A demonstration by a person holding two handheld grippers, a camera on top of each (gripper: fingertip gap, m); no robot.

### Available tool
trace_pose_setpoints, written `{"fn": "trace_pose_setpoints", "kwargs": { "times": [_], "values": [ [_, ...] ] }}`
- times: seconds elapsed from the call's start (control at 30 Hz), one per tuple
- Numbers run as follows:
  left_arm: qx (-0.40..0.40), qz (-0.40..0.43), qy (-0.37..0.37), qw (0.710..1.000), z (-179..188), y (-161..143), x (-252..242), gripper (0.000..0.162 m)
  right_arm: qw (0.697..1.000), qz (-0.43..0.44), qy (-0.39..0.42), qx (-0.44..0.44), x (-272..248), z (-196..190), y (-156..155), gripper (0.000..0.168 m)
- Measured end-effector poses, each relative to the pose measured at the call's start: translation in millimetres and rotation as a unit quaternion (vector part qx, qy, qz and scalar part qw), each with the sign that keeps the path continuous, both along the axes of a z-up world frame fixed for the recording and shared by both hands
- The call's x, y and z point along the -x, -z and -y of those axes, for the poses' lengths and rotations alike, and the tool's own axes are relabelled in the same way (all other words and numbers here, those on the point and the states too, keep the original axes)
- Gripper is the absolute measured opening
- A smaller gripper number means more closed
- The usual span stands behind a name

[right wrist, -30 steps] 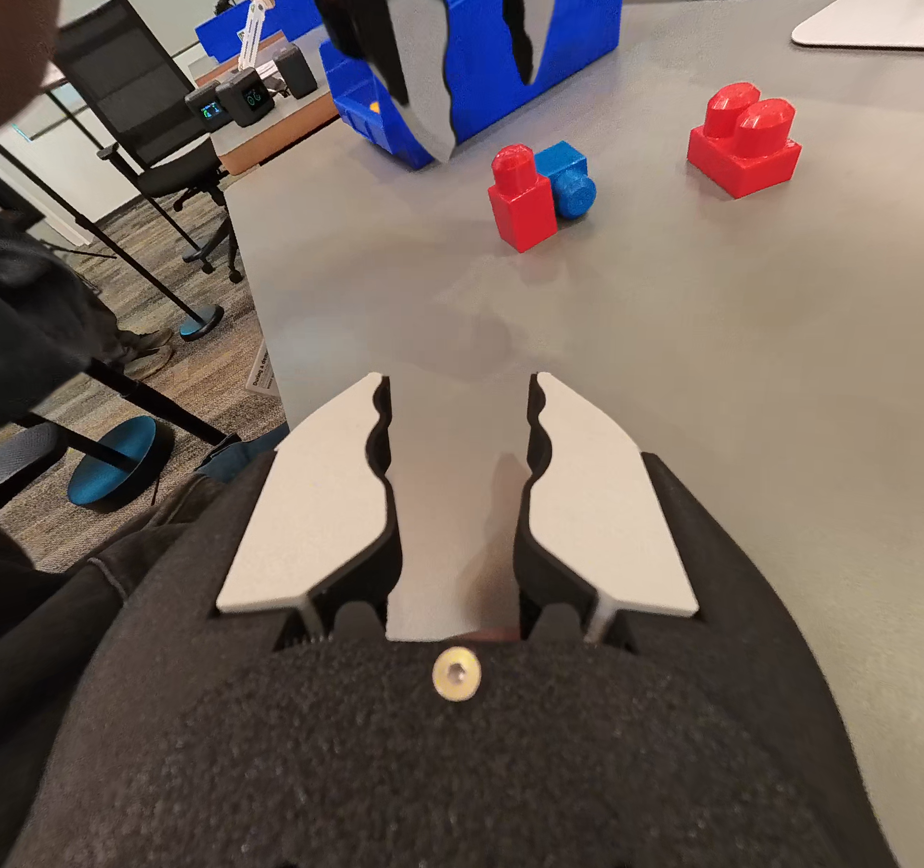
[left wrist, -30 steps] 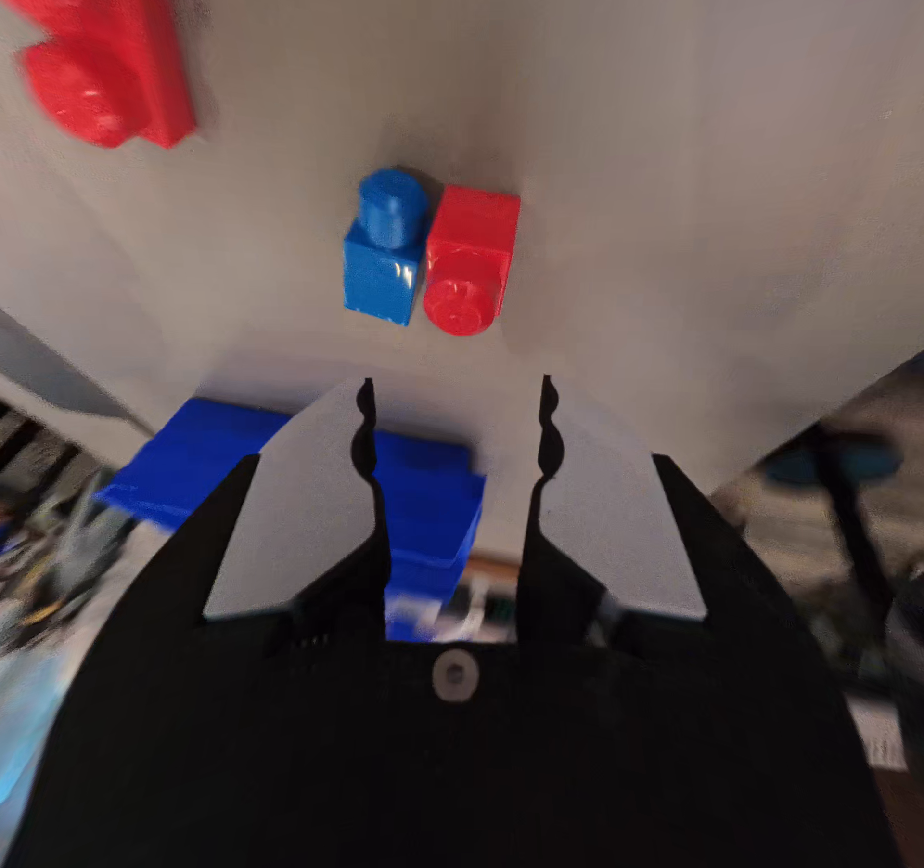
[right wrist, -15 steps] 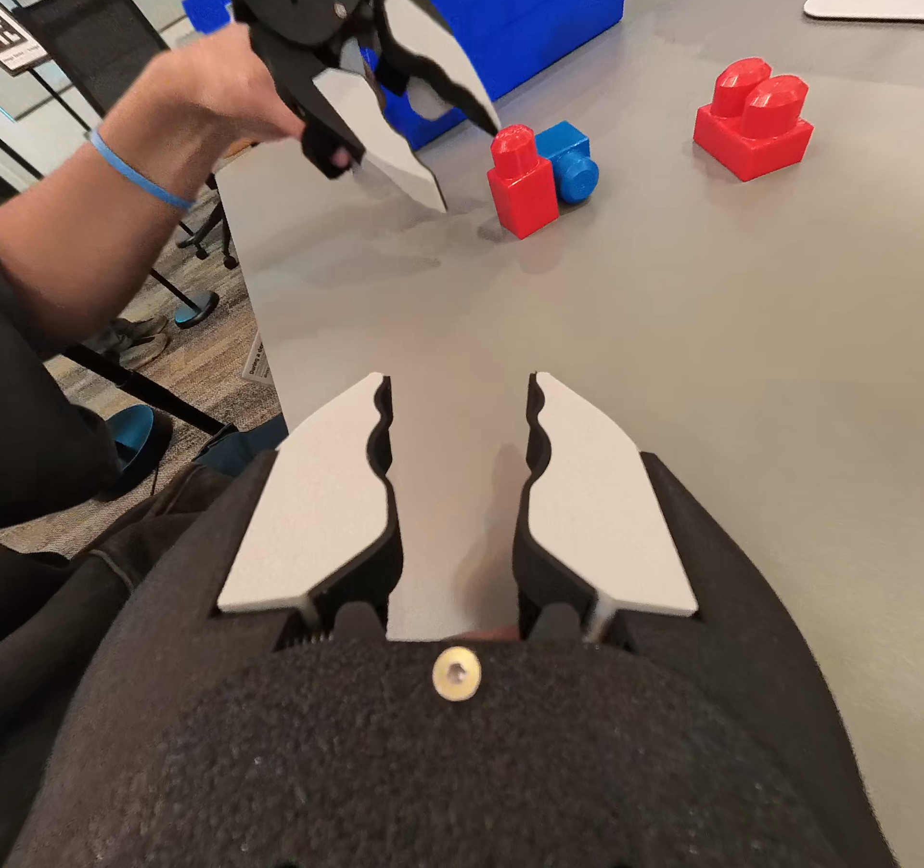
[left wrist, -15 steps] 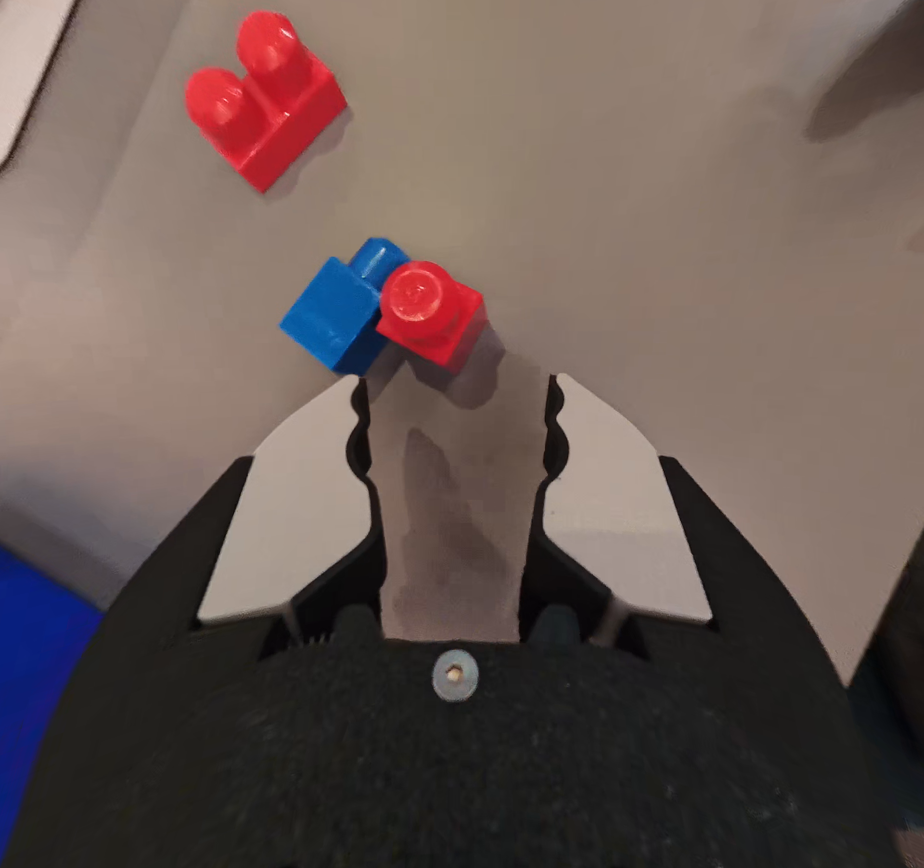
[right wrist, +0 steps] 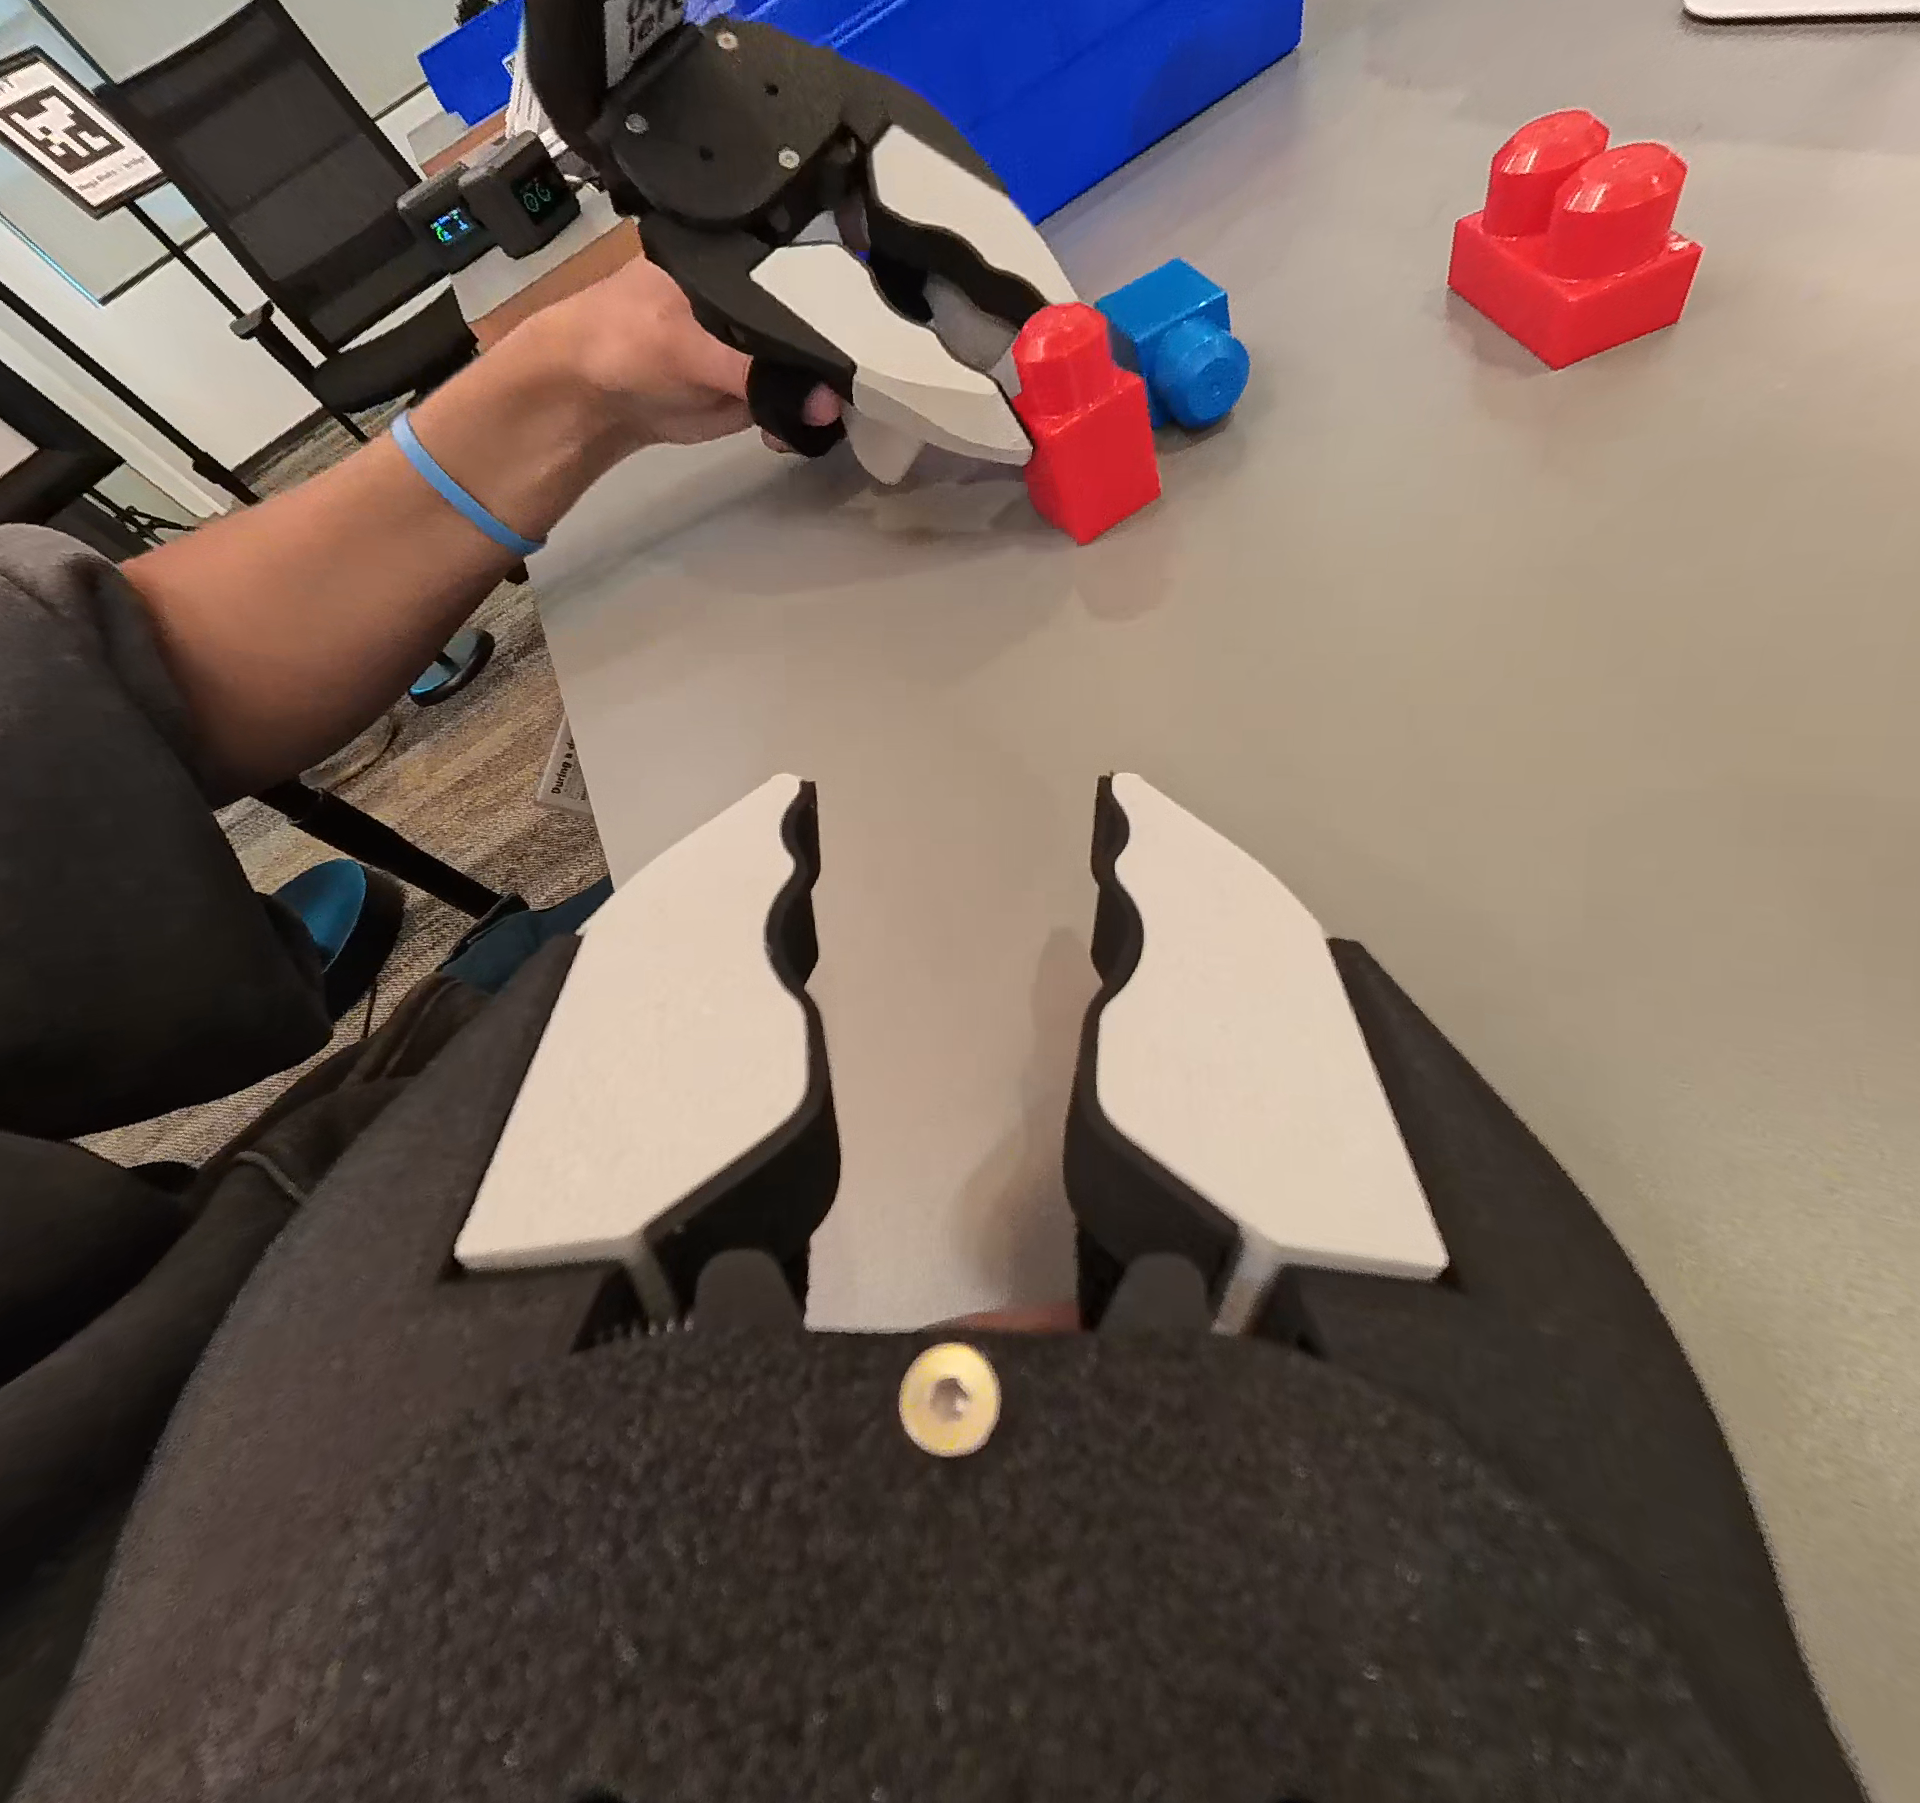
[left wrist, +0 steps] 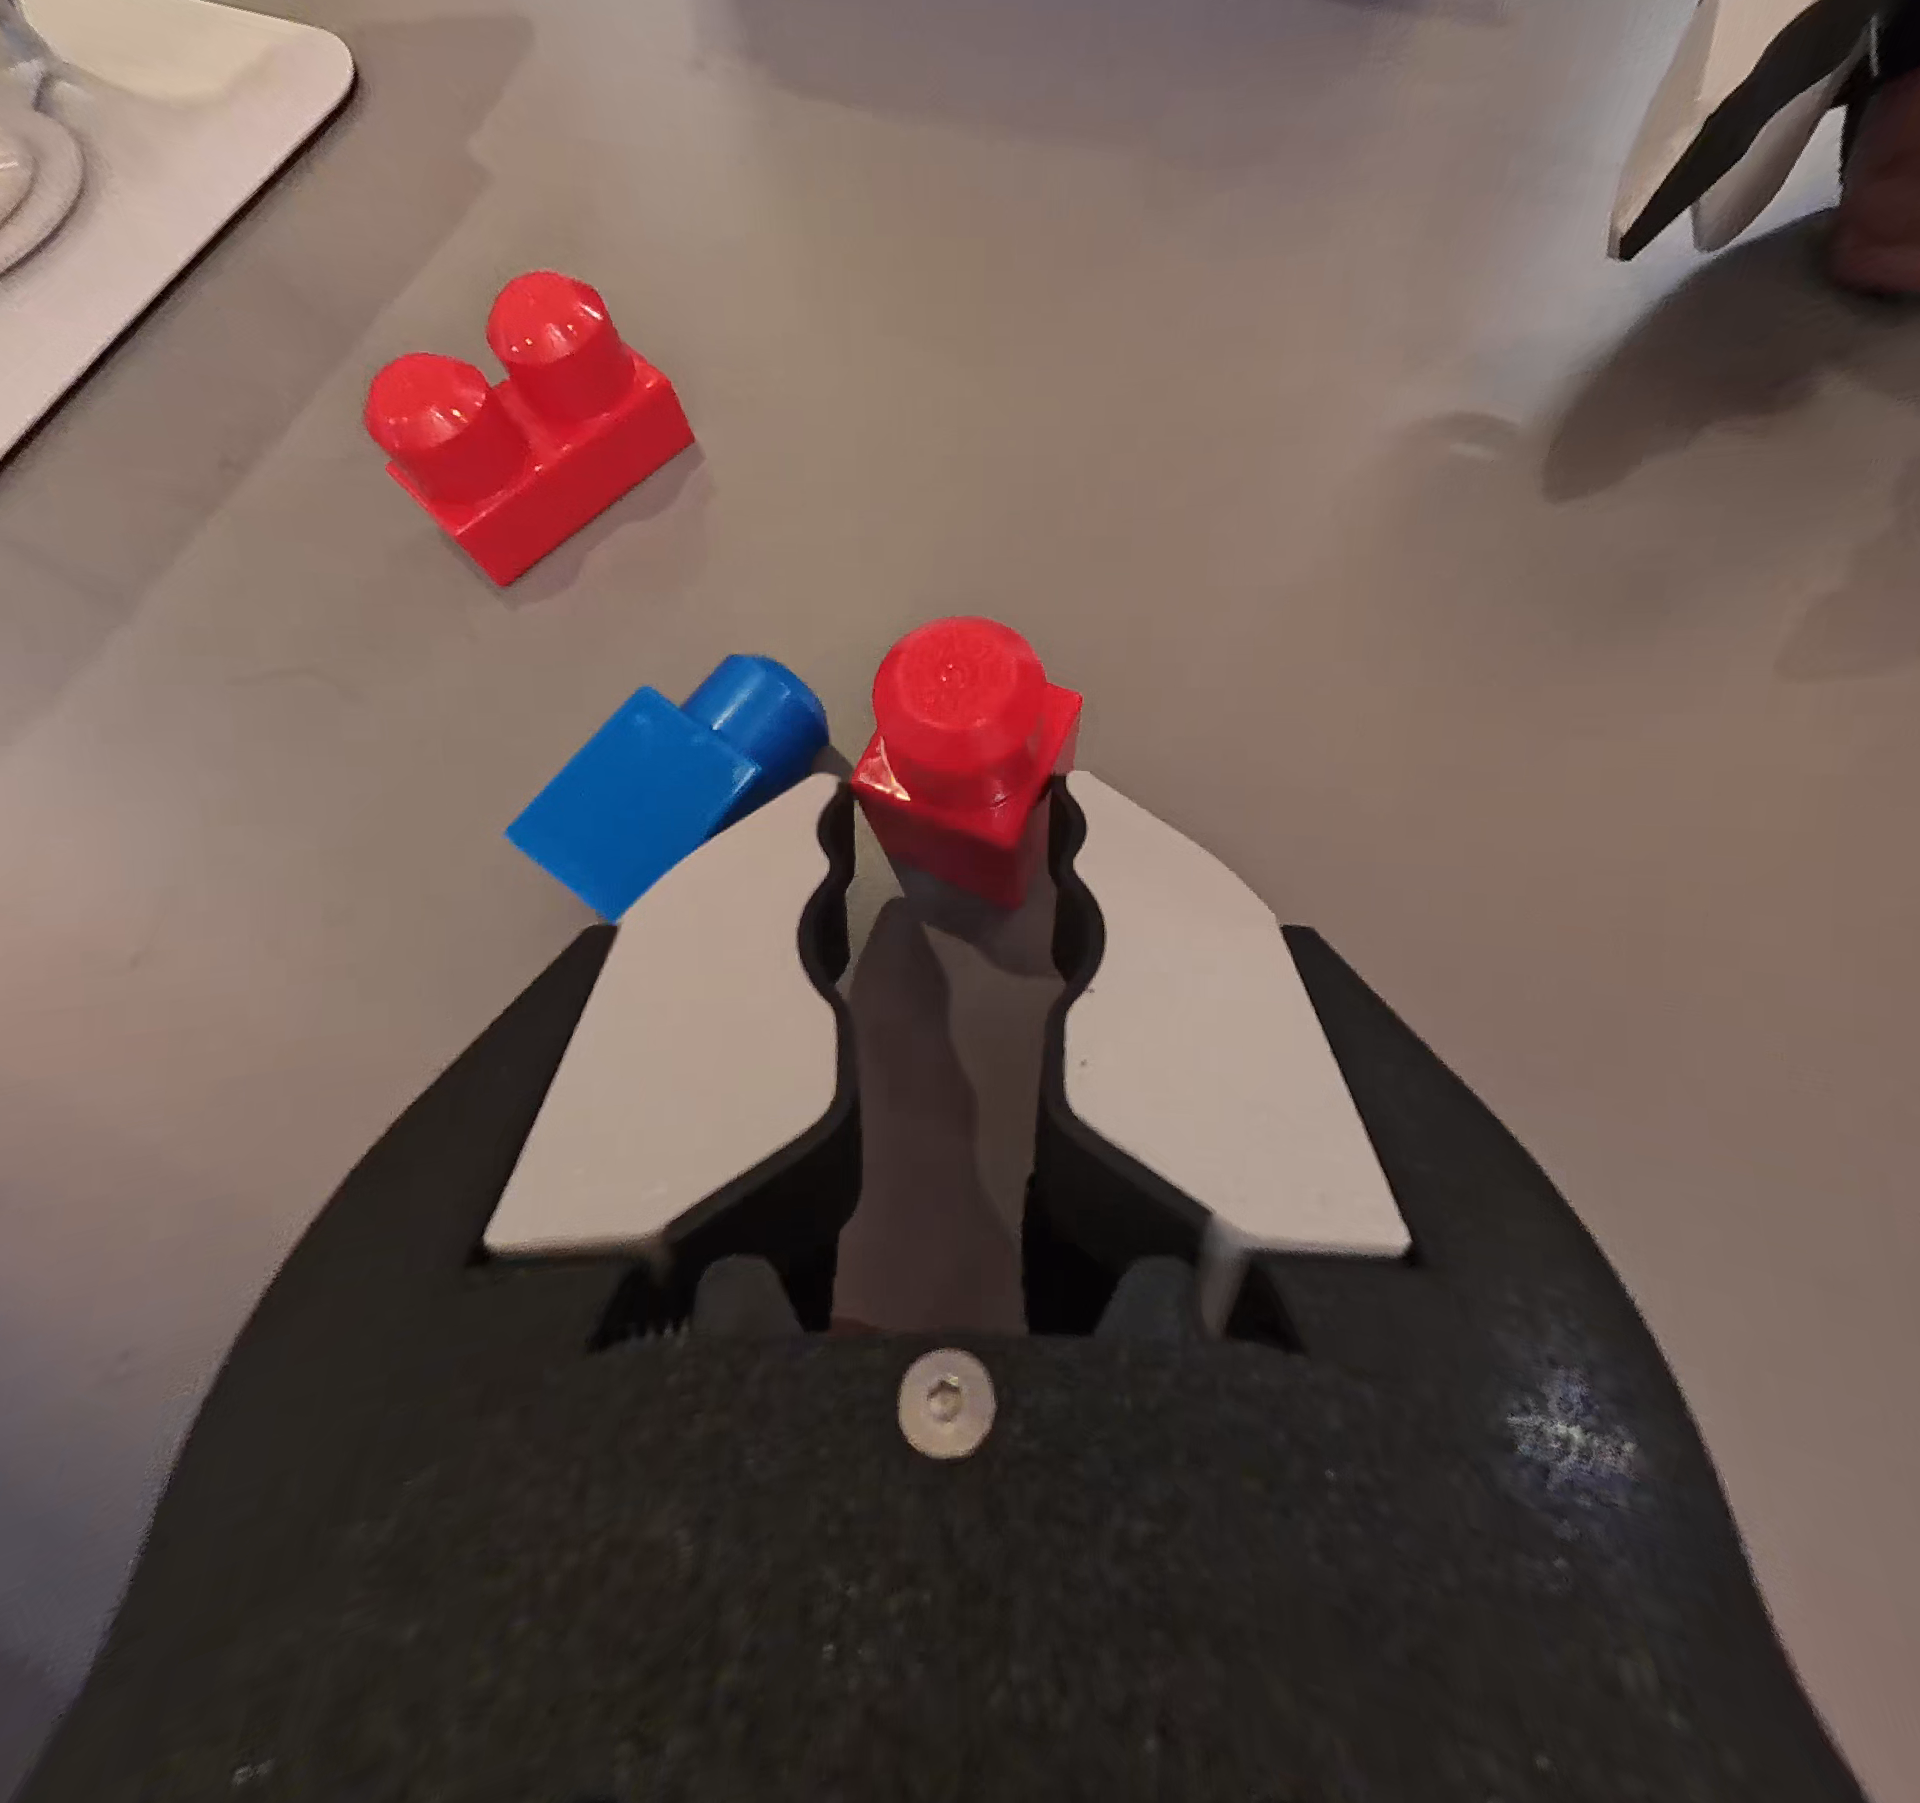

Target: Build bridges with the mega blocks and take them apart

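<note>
Three loose blocks, no bridge built; left tongs (left wrist: 951,803) straddled the small red block (left wrist: 961,766), contact unclear; right tongs (right wrist: 954,797) spread, empty.

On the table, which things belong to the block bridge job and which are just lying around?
Part of the job:
- small red block, between the left gripper fingertips
- small blue block, on its side
- red two-stud block
- right gripper, open and empty

Lying about:
- blue bin
- white board
- black chair
</note>
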State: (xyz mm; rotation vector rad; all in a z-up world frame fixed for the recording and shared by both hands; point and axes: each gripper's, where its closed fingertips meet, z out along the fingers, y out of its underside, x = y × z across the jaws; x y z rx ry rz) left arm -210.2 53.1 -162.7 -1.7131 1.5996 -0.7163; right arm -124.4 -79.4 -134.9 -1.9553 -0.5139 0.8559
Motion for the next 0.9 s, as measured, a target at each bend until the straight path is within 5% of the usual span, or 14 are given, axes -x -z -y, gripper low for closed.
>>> {"fn": "trace_pose_setpoints", "kwargs": {
  "times": [0.2,0.33,0.53,0.67,0.77,0.9],
  "values": [
    [-0.027,-0.012,-0.005,1.0,1.9,-11.9,0.9,0.035,1.0,-0.002,0.0,0.0,-0.4,0.1,-0.3,0.05],
    [-0.109,-0.11,0.003,0.988,-6.8,-30.8,23.7,0.035,1.0,-0.003,-0.001,0.001,-0.2,0.1,-0.2,0.05],
    [-0.237,-0.377,0.086,0.891,-21.4,-14.6,43.9,0.035,1.0,0.002,-0.006,0.006,1.5,0.4,1.5,0.05],
    [-0.247,-0.44,0.126,0.854,-25.3,5.5,30.0,0.035,1.0,0.007,-0.004,0.0,1.4,0.6,1.0,0.05],
    [-0.229,-0.424,0.118,0.868,-25.8,9.2,18.4,0.046,1.0,0.01,-0.003,-0.003,1.3,1.0,1.0,0.051],
    [-0.174,-0.327,0.092,0.924,-5.9,-11.0,18.2,0.057,1.0,0.004,-0.001,-0.004,0.1,1.2,-0.2,0.05]
  ]
}}
